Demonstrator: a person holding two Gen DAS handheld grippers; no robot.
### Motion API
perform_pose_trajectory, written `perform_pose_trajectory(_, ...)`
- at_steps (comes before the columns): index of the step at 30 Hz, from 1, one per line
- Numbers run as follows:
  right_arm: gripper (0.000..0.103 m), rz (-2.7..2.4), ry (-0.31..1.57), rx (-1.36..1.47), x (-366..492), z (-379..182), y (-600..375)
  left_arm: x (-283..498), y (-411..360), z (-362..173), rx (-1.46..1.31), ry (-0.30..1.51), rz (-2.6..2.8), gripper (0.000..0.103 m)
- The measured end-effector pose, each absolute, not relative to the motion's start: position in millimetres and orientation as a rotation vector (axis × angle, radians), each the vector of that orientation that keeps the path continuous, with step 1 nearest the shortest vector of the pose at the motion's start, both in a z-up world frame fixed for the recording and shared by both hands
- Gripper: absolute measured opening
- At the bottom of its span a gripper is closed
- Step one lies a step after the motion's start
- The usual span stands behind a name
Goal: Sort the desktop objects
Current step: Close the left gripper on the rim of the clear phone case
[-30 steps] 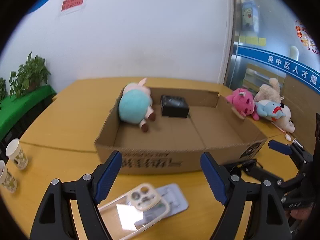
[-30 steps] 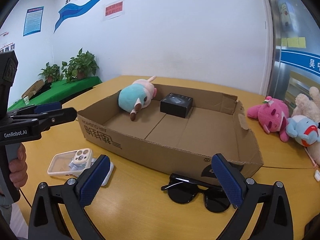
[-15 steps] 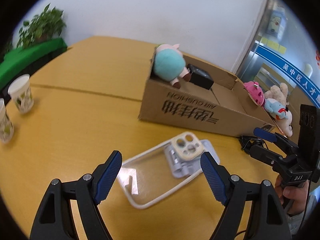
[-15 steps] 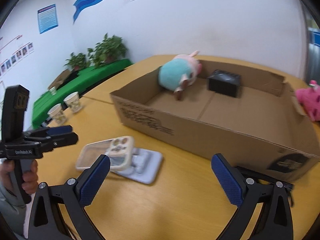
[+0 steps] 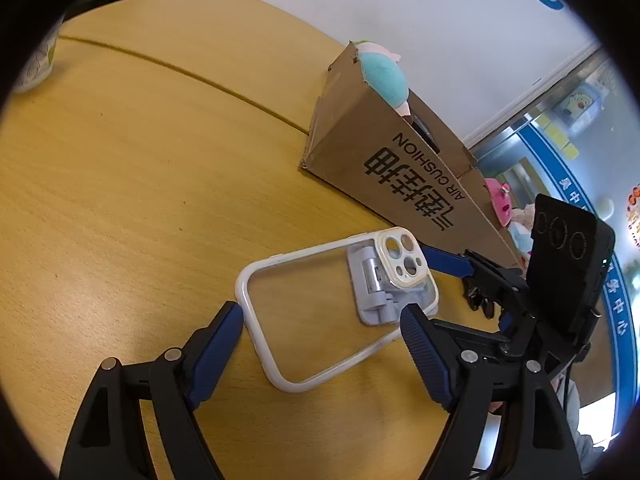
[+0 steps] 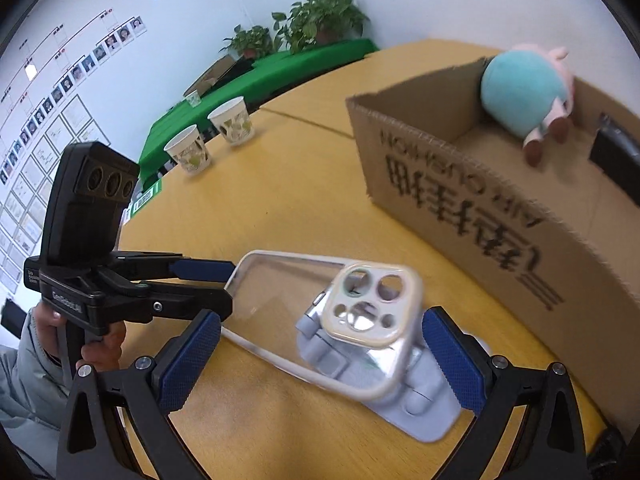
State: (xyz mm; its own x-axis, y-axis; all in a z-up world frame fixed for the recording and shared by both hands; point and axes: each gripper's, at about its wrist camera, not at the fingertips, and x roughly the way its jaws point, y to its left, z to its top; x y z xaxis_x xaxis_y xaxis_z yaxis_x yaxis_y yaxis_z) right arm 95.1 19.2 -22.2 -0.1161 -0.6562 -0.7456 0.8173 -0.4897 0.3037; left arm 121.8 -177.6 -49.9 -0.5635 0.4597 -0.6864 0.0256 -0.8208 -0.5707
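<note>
Both grippers are standing open around the clear phone case, which is lying on the wooden table atop a grey stand. Left gripper is bracketing its near end; right gripper is bracketing the camera end. Closing only one gripper, across the rim, looks best.

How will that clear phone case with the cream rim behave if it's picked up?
The clear phone case with the cream rim is an empty thin shell, so probably light and a bit flexible. It rests tilted on a grey plastic holder, so a push may slide it off. Its glossy back looks slippery.
</note>
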Motion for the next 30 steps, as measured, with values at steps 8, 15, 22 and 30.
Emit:
perform_pose_trajectory(8,0.103,-1.879,0.123,0.958,114,2,61,133,-151,-11,-1.114,-0.705,2.436,0.08)
perform_pose_trajectory(15,0.102,-1.972,0.066,0.852,165,17,131,134,-81,8,-1.074,-0.506,2.245,0.081)
perform_pose_trajectory(22,0.102,-2.122,-0.016,1.001,174,-8,198,137,-83,-13,-1.229,-0.499,2.24,0.081)
perform_pose_trajectory(30,0.052,-2.175,0.16,1.117,191,-40,200,152,-72,-34,-1.366,-0.426,2.258,0.079)
